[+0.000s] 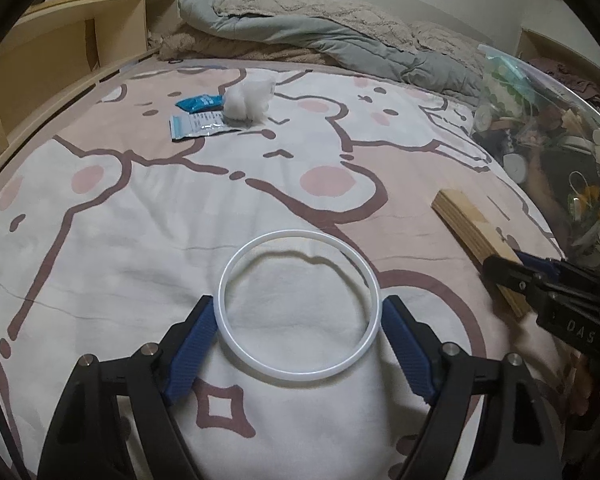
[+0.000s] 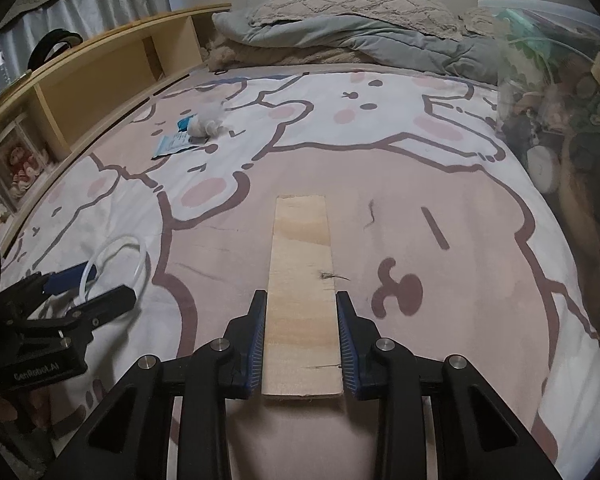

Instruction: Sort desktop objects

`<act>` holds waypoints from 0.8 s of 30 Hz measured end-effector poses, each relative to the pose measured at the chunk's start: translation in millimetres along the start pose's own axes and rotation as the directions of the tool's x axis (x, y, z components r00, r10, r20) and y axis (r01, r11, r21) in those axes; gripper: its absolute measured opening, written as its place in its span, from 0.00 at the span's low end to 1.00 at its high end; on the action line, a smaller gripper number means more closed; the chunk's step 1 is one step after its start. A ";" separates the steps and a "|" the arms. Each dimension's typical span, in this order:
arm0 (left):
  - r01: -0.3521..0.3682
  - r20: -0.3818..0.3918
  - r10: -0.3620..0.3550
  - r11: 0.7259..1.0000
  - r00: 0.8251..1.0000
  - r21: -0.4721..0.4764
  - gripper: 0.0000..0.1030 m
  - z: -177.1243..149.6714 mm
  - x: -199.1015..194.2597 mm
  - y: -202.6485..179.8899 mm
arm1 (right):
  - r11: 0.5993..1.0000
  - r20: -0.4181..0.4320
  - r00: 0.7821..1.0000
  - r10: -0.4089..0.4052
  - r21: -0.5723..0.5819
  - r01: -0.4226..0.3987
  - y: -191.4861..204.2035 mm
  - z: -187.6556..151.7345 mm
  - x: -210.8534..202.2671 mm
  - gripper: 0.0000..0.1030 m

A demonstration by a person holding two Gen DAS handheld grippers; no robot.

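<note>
On the bed, right tongs [image 2: 301,312] clench a wooden slat [image 2: 300,264]; left tongs [image 1: 296,316] gape around a ring [image 1: 299,305]

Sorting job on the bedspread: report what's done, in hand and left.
Done: nothing looks put away yet. In hand: the right hand-held gripper is clamped on the flat pale wooden board; the left hand-held gripper brackets the white plastic ring, whether gripping is unclear. Left: the white fluffy ball, blue packet and pale sachet lie untouched.
</note>
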State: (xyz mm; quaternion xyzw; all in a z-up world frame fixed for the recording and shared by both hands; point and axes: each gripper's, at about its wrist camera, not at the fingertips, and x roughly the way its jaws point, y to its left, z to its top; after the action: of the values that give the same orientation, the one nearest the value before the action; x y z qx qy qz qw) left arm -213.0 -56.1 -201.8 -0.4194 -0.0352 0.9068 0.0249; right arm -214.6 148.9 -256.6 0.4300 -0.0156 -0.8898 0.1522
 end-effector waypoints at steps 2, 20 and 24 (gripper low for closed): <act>0.000 0.004 0.000 1.000 1.000 -0.001 0.81 0.0 -1.3 0.5 | 1.000 -0.006 1.000 -0.002 -0.004 0.002 0.4 -4.5 -2.0 0.32; 0.001 -0.040 0.000 1.000 0.999 0.022 0.81 -2.8 8.9 -6.5 | 0.999 -0.008 1.000 -0.009 0.032 0.009 -2.3 5.0 6.8 0.32; 0.007 -0.013 -0.007 1.000 1.000 0.007 0.81 -2.4 -1.0 -4.8 | 0.997 0.015 1.000 0.021 0.068 -0.022 -9.7 3.4 -11.5 0.32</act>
State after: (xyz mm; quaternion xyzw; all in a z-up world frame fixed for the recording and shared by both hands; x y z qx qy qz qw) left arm -210.5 -51.3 -202.2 -0.4252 -0.0334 0.9040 0.0296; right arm -213.0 161.1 -247.3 0.4284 -0.0516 -0.8901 0.1467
